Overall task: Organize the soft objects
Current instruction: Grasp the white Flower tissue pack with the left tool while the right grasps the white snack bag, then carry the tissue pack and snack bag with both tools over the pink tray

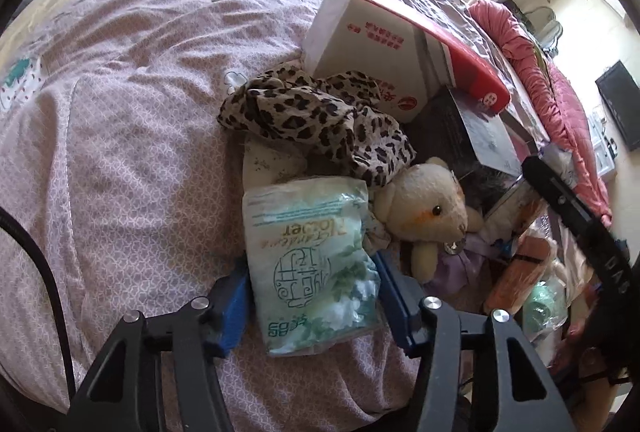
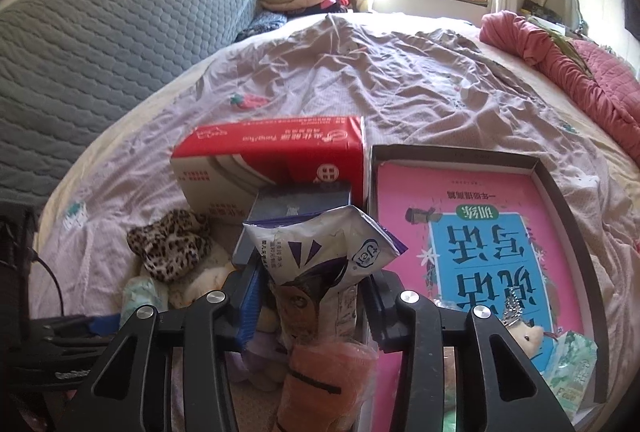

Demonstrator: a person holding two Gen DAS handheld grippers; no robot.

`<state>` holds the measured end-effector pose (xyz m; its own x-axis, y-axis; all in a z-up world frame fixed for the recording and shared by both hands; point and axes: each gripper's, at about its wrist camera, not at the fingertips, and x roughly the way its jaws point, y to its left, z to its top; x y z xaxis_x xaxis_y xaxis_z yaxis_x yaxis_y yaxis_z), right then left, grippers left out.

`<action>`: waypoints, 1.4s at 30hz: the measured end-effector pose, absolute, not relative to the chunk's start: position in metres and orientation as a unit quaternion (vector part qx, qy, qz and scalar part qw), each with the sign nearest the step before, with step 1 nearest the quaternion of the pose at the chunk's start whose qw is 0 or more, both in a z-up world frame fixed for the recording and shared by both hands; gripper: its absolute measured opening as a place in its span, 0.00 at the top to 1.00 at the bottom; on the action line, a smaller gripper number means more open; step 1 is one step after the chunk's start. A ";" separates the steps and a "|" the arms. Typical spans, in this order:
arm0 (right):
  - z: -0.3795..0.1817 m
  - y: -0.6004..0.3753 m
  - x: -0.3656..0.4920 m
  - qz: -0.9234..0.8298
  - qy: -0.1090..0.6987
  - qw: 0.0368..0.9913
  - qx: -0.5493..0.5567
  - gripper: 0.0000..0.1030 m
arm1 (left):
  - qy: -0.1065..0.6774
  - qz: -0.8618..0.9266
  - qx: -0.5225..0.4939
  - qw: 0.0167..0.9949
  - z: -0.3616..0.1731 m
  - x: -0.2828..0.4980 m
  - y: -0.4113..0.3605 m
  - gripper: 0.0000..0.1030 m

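Left gripper [image 1: 312, 296] — blue pads pressed to both sides of a soft tissue pack [image 1: 308, 264], green leaf print, "flower" legible, lying on the pink quilt [image 1: 120, 111]. Beside it: cream plush bear [image 1: 428, 211], leopard-print cloth [image 1: 320, 123].

Right gripper [image 2: 310, 296] — jaws closed on a crinkled white-and-purple wet-wipe pouch [image 2: 320, 260]. Only this view shows the shallow box [image 2: 560, 199] holding a pink booklet [image 2: 480, 252]; red-and-white carton [image 2: 276, 159] behind.

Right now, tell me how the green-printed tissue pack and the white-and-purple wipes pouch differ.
The green-printed plastic tissue pack lies flat on the bedspread; the white-and-purple wipes pouch stands upright. The tissue pack looks full and sealed; the wipes pouch is crumpled at its top. Both are soft plastic packs, each between a gripper's blue fingers.
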<state>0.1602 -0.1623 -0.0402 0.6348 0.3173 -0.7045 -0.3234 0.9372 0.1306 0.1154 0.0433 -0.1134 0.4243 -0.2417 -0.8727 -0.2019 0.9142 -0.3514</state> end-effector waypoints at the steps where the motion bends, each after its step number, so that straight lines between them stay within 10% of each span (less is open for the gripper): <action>1: -0.039 -0.163 0.159 0.177 0.386 0.905 -0.001 0.57 | 0.536 -0.011 -0.201 0.820 -0.114 0.116 0.042 0.47; 42: 0.047 -0.235 0.116 0.182 0.281 0.937 0.103 0.57 | 0.449 -0.042 -0.132 0.883 0.000 0.062 -0.017 0.51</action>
<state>0.1163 -0.2346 0.0468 0.7761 0.3993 -0.4882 -0.2841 0.9124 0.2946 0.0623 -0.0166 -0.0002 0.5937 -0.1919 -0.7814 -0.0452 0.9617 -0.2705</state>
